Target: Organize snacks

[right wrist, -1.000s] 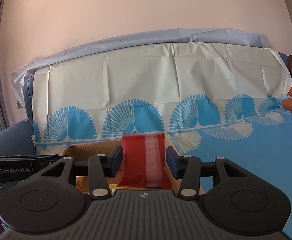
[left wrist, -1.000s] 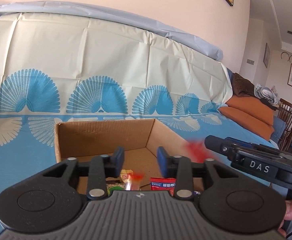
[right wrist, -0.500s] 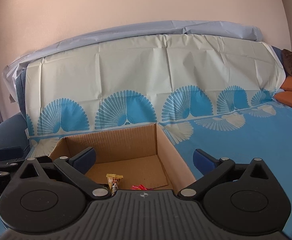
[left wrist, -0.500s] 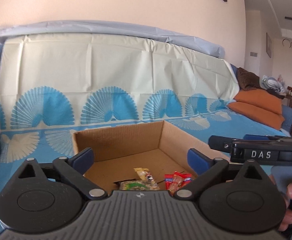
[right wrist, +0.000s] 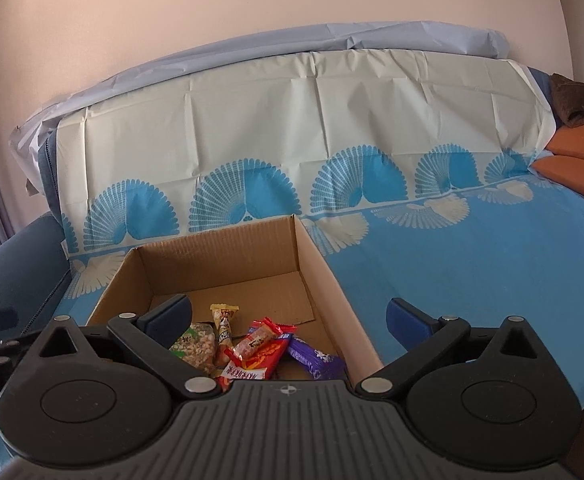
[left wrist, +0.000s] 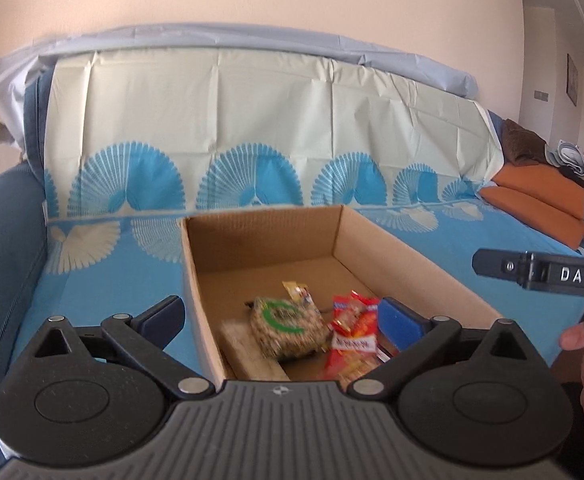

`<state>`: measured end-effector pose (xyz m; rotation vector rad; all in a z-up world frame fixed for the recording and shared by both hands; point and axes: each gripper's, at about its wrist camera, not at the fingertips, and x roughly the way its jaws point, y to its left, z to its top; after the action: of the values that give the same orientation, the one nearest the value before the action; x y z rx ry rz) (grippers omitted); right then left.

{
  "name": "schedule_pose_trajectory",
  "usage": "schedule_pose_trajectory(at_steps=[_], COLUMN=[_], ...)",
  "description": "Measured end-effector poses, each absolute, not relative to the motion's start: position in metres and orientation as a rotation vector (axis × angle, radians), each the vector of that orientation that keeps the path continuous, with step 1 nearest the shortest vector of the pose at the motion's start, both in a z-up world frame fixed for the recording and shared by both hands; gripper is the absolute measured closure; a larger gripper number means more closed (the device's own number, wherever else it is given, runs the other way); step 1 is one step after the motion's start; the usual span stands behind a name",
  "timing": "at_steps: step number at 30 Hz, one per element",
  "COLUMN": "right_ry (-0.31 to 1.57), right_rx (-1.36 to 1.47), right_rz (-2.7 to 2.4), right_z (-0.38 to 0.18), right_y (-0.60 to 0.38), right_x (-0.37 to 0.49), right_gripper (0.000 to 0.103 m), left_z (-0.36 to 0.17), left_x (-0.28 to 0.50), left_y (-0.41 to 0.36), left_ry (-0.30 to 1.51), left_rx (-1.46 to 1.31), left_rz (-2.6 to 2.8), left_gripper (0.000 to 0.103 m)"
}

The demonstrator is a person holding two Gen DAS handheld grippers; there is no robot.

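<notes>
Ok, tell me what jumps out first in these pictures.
The open cardboard box on the blue fan-patterned cover draws the eye, with bright snacks heaped at its near end: red packets, a purple bar and a round puffed-grain pack. Both grippers, left and right, hang wide open above it.

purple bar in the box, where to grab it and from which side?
The purple bar lies flat on the floor of the cardboard box, close to its right wall, long axis running diagonally. Probably come straight down with the open right gripper, fingers across the short width near mid-length. A side approach looks blocked by the wall and the red packet at its left end.
</notes>
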<state>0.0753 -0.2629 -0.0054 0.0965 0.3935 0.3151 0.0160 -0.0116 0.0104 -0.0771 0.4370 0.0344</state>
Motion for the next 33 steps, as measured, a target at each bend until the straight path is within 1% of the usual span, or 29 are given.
schedule_pose_trajectory(at_steps=[6,11,14,33], right_ry=[0.412,0.467,0.465,0.456], right_rx=[0.151,0.076,0.014,-0.06], right_rz=[0.349,0.357,0.368,0.387], right_z=[-0.007,-0.014,-0.015,-0.017], right_y=[-0.277,-0.259,-0.248,-0.232], right_x=[0.06,0.074,0.074,0.072], right_gripper=[0.001,0.001,0.001,0.001], left_z=[0.008,-0.002,-0.006,-0.006], left_x=[0.003,0.018,0.026,0.032], left_y=[-0.02,-0.011,-0.001,0.001], left_ry=[0.503,0.594,0.632,0.638], left_rx=[-0.146,-0.174,-0.221,-0.244], left_rz=[0.095,0.124,0.144,0.146], left_gripper=[0.0,0.0,0.0,0.0])
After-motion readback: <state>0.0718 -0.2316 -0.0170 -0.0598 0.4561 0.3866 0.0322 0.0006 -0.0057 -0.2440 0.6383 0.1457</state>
